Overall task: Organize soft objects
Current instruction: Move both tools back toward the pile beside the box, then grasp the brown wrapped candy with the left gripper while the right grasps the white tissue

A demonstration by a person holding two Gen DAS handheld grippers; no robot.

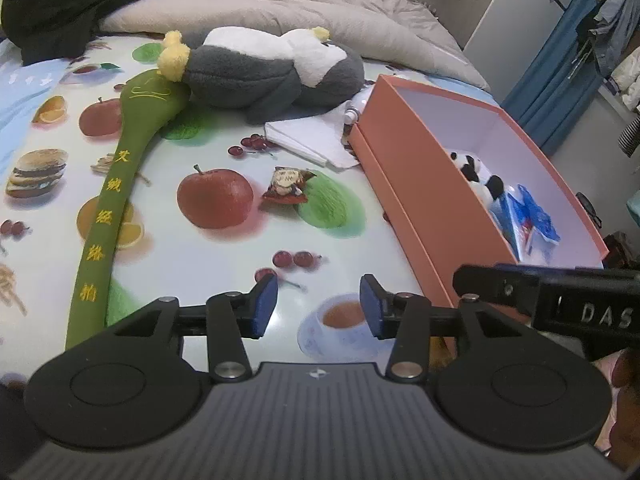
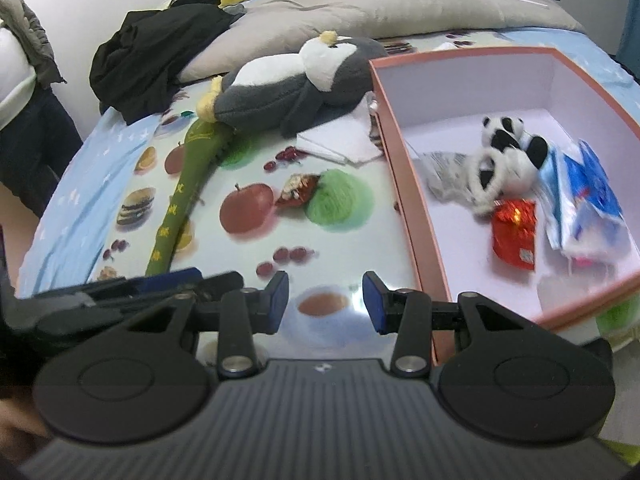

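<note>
1. Hovering low over the fruit-printed sheet [image 1: 208,264], the left tongs [image 1: 319,306] stood wide apart with nothing between the blue pads; the printed teacup showed through the gap.
2. The right tongs [image 2: 325,302] were likewise spread and empty, over the same teacup print.
3. To the right of both tongs sat the orange box [image 2: 404,184], its near corner hidden behind the right tongs' own arm in the right wrist view.
4. Inside the box lay a panda toy [image 2: 504,152], a red packet [image 2: 514,236], blue-and-white packets [image 2: 588,196] and something grey and blurred, too smeared to name.
5. From the left wrist view the box wall hid most of the contents; only part of the panda and the blue packets showed.
6. Ahead of the tongs lay a small red pouch [image 1: 287,186] on the sheet, apart from the box.
7. Farther ahead rested a grey-and-white penguin plush [image 1: 272,68], its feet overlapping the head of a long green padded stick [image 1: 116,184], whose lower end was cut off behind the left tongs.
8. White folded cloth [image 1: 316,138] lay between the penguin and the box, partly tucked under both.
</note>
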